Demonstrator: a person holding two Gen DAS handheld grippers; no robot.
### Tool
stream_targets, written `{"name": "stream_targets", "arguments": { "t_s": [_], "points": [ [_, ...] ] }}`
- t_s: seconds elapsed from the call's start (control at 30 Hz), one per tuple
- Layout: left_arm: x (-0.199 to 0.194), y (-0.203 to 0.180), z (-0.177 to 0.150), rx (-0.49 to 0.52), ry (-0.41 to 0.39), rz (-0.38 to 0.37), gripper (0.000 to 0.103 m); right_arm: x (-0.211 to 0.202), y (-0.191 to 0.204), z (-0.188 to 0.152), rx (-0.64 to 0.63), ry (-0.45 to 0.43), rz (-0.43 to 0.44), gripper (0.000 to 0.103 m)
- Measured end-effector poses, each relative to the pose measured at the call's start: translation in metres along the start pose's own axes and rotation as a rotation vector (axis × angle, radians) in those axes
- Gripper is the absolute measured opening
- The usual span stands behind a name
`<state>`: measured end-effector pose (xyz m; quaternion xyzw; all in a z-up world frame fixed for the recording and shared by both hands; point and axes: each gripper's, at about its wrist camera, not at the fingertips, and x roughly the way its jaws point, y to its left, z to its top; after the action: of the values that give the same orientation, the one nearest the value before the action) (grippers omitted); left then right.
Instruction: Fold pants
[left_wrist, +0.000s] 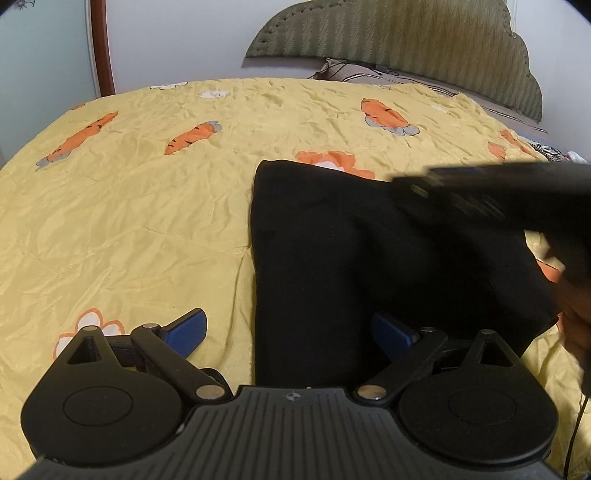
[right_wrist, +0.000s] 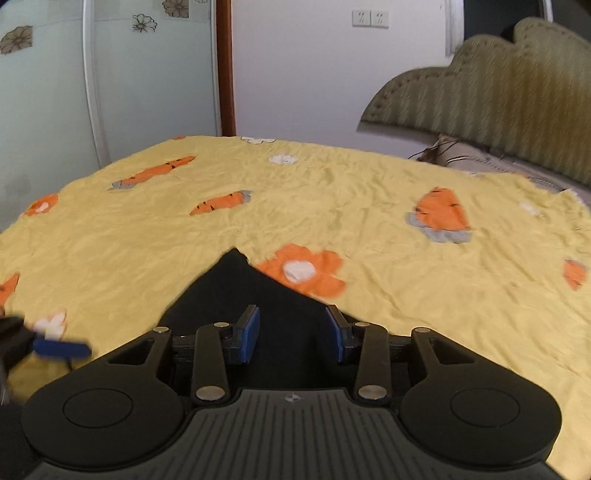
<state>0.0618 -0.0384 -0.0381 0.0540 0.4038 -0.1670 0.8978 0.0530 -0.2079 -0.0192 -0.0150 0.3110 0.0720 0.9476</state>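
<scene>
One pair black pants (left_wrist: 332, 258) on yellow bedspread (left_wrist: 147, 221), already folded into compact block; final fold or smoothing maybe left. Left hand-held gripper (left_wrist: 288, 328) released, straddling pants' near edge. Right hand-held gripper (right_wrist: 293, 334) half-closed above pants, gripping nothing visible.

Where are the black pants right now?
The black pants lie on the yellow carrot-print bedspread, right of centre in the left wrist view, beside an orange flower print.
</scene>
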Motion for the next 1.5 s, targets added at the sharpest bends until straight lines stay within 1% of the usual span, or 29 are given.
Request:
{"name": "stream_targets", "arguments": {
  "t_s": [0.1,0.2,0.3,0.4,0.5,0.6,0.67,0.73,0.77,0.9,1.0,1.07,1.13,1.23,1.33,1.4,1.5],
  "points": [
    [-0.004,-0.004,0.000,0.008,-0.005,0.004,0.097,-0.024,-0.004,-0.019,-0.022,0.001,-0.066,0.038],
    [-0.006,-0.008,0.000,0.015,-0.006,0.013,0.097,-0.041,-0.015,-0.037,0.009,0.005,-0.117,0.038],
    [-0.009,-0.013,0.000,0.020,-0.007,0.018,0.097,-0.048,-0.027,-0.053,0.072,0.026,-0.119,0.038],
    [-0.012,-0.019,-0.001,0.030,-0.013,0.026,0.097,-0.042,-0.031,-0.068,0.075,0.059,-0.124,0.038],
    [-0.014,-0.025,-0.002,0.041,-0.014,0.039,0.097,-0.046,-0.026,-0.070,0.070,0.049,-0.137,0.038],
    [-0.016,-0.028,-0.004,0.037,-0.015,0.046,0.097,-0.058,-0.022,-0.072,0.077,0.015,-0.132,0.039],
    [-0.018,-0.029,-0.006,0.030,-0.019,0.049,0.097,-0.062,-0.019,-0.075,0.060,0.015,-0.131,0.044],
    [-0.017,-0.030,-0.007,0.024,-0.016,0.058,0.097,-0.058,-0.017,-0.082,0.036,0.038,-0.154,0.048],
    [-0.017,-0.031,-0.008,0.020,-0.013,0.060,0.097,-0.057,-0.018,-0.086,0.037,0.039,-0.162,0.048],
    [-0.023,-0.032,-0.011,-0.009,-0.016,0.060,0.097,-0.073,-0.020,-0.088,0.103,0.004,-0.155,0.049],
    [-0.032,-0.033,-0.014,-0.031,-0.044,0.061,0.097,-0.086,-0.016,-0.090,0.123,-0.014,-0.167,0.060],
    [-0.040,-0.036,-0.017,-0.035,-0.075,0.067,0.097,-0.093,-0.012,-0.093,0.126,-0.023,-0.173,0.062],
    [-0.046,-0.040,-0.020,-0.020,-0.102,0.078,0.097,-0.100,-0.009,-0.097,0.139,-0.026,-0.167,0.063],
    [-0.053,-0.048,-0.026,0.026,-0.120,0.104,0.097,-0.106,-0.009,-0.102,0.159,-0.025,-0.154,0.063],
    [-0.057,-0.054,-0.034,0.061,-0.127,0.125,0.097,-0.112,-0.007,-0.109,0.163,-0.017,-0.157,0.063],
    [-0.059,-0.056,-0.038,0.069,-0.124,0.125,0.097,-0.116,-0.006,-0.113,0.175,-0.015,-0.171,0.063],
    [-0.059,-0.056,-0.042,0.063,-0.116,0.112,0.097,-0.122,-0.004,-0.118,0.173,-0.019,-0.177,0.069]
  ]
}}
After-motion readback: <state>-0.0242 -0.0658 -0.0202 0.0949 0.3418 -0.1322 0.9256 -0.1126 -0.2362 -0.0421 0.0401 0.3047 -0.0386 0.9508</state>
